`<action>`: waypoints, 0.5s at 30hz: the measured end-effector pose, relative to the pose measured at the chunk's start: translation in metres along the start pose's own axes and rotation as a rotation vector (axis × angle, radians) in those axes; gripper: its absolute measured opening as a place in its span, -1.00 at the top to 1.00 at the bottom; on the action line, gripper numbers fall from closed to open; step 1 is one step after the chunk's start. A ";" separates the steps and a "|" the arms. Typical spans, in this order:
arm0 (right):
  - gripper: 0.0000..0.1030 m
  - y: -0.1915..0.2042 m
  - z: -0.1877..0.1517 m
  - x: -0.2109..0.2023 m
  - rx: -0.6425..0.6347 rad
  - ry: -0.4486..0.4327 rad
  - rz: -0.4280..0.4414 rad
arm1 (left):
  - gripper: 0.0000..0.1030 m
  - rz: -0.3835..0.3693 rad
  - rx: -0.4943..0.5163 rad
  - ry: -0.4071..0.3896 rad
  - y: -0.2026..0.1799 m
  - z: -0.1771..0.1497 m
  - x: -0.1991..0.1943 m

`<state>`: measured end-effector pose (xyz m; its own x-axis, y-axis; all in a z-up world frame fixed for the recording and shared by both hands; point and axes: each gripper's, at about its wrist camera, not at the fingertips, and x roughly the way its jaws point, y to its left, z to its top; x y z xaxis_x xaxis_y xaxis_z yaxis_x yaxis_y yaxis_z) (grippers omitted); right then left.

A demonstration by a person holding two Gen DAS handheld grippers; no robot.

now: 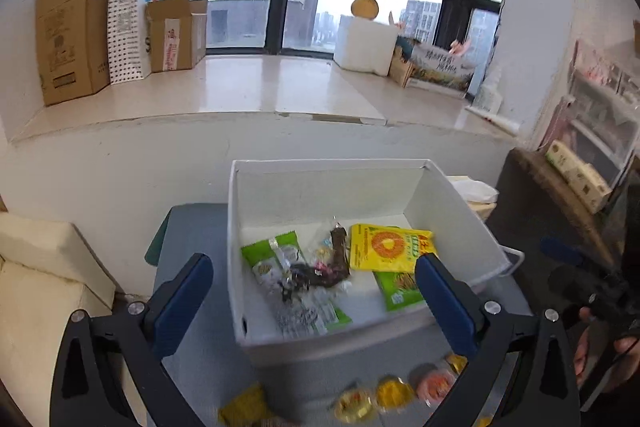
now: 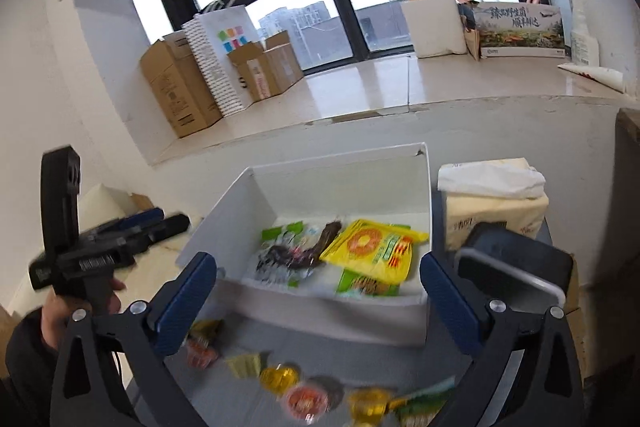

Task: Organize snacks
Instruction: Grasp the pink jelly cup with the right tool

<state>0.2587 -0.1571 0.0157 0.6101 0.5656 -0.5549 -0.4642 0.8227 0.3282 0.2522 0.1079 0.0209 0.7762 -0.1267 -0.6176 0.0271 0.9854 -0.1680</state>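
Observation:
A white box (image 1: 452, 211) (image 2: 224, 215) stands on a grey table. It holds a yellow snack packet (image 1: 388, 247) (image 2: 372, 251), green packets (image 1: 276, 251) (image 2: 360, 283) and a dark wrapped snack (image 1: 340, 251) (image 2: 316, 243). Several small jelly cups (image 1: 392, 393) (image 2: 280, 377) and a yellow-green sachet (image 2: 244, 365) lie on the table in front of the box. My left gripper (image 1: 314, 301) is open and empty above the box's near wall. My right gripper (image 2: 318, 301) is open and empty, also facing the box. The left gripper also shows at the left of the right wrist view (image 2: 132, 227).
A tissue pack (image 2: 492, 203) stands right of the box, with a dark device (image 2: 516, 267) in front of it. A wide windowsill (image 1: 240, 87) behind holds cardboard boxes (image 1: 72, 31), a dotted bag (image 1: 132, 15) and a white foam box (image 1: 366, 43). Shelves (image 1: 600, 131) stand at right.

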 end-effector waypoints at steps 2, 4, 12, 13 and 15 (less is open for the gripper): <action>-1.00 0.008 -0.013 -0.014 -0.013 0.000 0.015 | -1.00 0.000 -0.018 -0.017 0.007 -0.014 -0.021; -1.00 0.014 -0.026 -0.026 -0.028 -0.007 0.018 | -1.00 0.000 -0.034 -0.025 0.012 -0.035 -0.041; -1.00 0.045 -0.100 -0.068 -0.080 0.017 0.031 | -1.00 0.045 -0.105 0.031 0.035 -0.132 -0.077; -1.00 0.047 -0.107 -0.071 -0.076 0.016 0.030 | -1.00 0.035 -0.126 0.036 0.037 -0.143 -0.079; -1.00 0.052 -0.130 -0.077 -0.052 0.012 0.024 | -1.00 0.023 -0.165 0.037 0.040 -0.166 -0.086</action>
<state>0.1043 -0.1656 -0.0238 0.5908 0.5839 -0.5568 -0.5115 0.8048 0.3013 0.0822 0.1396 -0.0604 0.7515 -0.1117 -0.6502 -0.0963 0.9564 -0.2757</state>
